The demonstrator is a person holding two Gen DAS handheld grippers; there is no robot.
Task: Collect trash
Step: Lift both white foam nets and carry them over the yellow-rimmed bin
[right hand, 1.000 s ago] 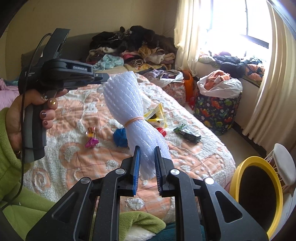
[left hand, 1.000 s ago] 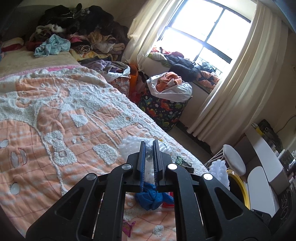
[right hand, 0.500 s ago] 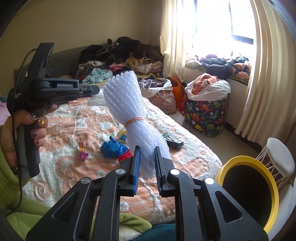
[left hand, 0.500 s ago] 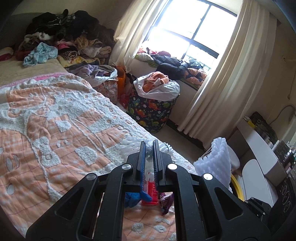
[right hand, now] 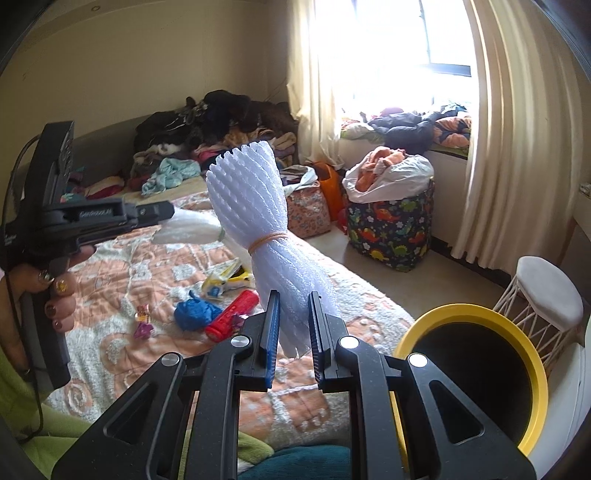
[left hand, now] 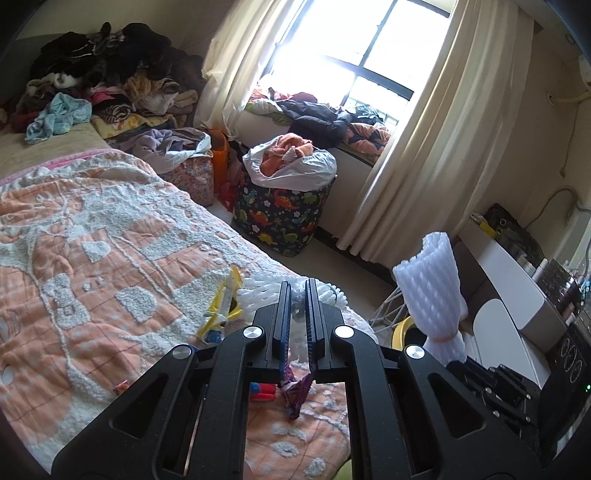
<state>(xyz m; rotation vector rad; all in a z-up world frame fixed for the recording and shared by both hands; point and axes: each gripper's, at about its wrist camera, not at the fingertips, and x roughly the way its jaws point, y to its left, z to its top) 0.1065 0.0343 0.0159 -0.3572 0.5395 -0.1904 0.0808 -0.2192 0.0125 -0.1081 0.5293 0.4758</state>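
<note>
Right gripper (right hand: 293,325) clamped on ribbed white foam-net bundle (right hand: 258,225) cinched by rubber band, left gripper (left hand: 296,306) pinching frilly white netting (left hand: 258,291), round yellow-rimmed bin (right hand: 476,369) at four o'clock.

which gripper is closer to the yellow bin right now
Right. The right gripper, shut on a banded foam net bundle, sits just beside the yellow bin rim. The left gripper, gripping another foam net, is further back over the bed.

Both wrist cams sit low behind their gripper, tilted down over the bed (left hand: 110,229), both catching the window (right hand: 424,33).
</note>
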